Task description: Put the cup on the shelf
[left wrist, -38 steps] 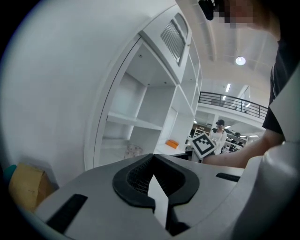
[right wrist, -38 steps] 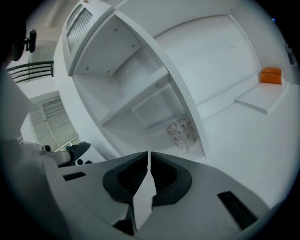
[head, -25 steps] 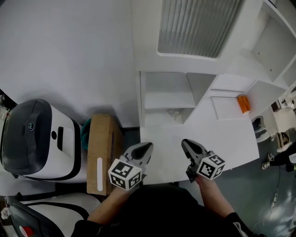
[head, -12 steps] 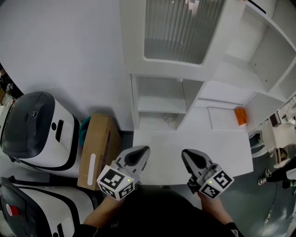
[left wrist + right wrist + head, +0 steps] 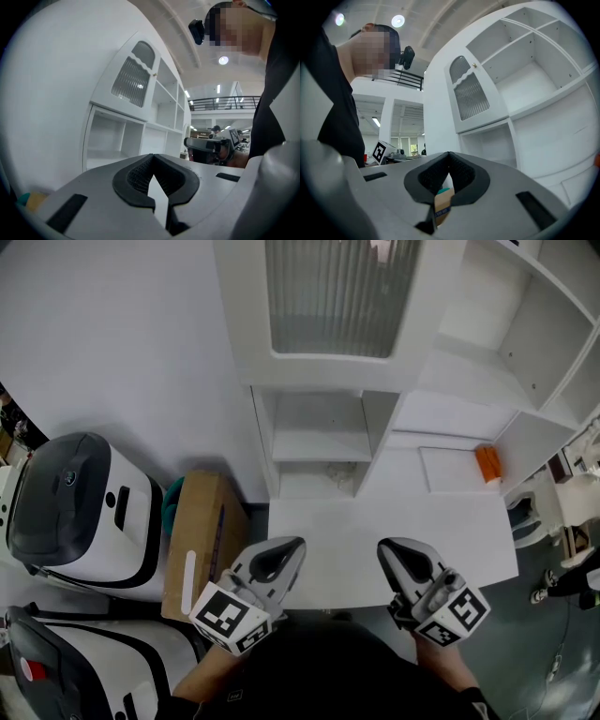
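The white shelf unit [image 5: 323, 442] stands at the back of a white table [image 5: 375, 540], with open cubbies under a ribbed-glass door [image 5: 337, 296]. A small clear thing [image 5: 337, 480], possibly the cup, sits in the lower cubby; it is too faint to be sure. My left gripper [image 5: 284, 552] and right gripper [image 5: 398, 554] hover side by side over the table's near edge. Both are shut and empty. In the left gripper view the fingertips [image 5: 145, 161] meet, facing the cubbies [image 5: 105, 140]. In the right gripper view the right gripper [image 5: 449, 157] is also shut, tips touching.
A cardboard box [image 5: 202, 535] stands left of the table, with something teal [image 5: 173, 501] behind it. White-and-black machines [image 5: 80, 512] fill the floor at the left. An orange object [image 5: 486, 463] lies on the table's right part. Taller open shelves [image 5: 525, 324] rise at the right.
The shelf unit has slid left and lower in the head view as the camera shifted. Both grippers have stayed near the table's front edge, the right one slightly lower and farther right.
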Motion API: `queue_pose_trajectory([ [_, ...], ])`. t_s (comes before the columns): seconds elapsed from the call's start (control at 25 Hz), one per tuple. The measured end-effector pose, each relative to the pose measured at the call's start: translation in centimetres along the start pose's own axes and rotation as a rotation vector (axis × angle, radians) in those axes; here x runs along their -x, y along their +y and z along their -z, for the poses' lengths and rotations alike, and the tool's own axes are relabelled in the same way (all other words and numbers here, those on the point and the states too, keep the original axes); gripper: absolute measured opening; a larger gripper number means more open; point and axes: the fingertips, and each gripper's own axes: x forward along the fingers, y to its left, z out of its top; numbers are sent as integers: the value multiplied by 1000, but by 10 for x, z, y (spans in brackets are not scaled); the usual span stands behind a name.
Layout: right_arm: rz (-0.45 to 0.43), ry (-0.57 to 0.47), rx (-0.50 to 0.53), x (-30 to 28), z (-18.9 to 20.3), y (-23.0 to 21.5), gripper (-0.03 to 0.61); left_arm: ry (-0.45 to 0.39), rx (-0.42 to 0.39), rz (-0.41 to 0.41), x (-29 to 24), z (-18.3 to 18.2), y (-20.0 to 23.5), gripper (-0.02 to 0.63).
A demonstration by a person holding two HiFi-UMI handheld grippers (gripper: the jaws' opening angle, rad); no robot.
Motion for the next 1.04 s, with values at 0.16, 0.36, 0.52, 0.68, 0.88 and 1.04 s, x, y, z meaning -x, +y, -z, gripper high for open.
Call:
queue_pose_trajectory([
  [0.16,2,1,11,0,-1,0,15,-14,-17,17,-5,-6,-2,11],
  [0.36,16,4,16,2,-1,-7,15,-14,-27,34,-14,-8,-4,11],
  [0.52,19,4,5,0,-1,-13,15,-14,-31,44,-20,-10,-5,11],
  [0.68,13,11,-7,-2,2,-18,15,-8,-34,52,-25,-10,-6,11],
  [0.88,5,7,-19,-9,5,-23,15,4,-33,50,-30,-8,-3,11],
  [1.04,2,16,-28,-11,8,-28,15,5,-33,45,-35,-8,1,11],
])
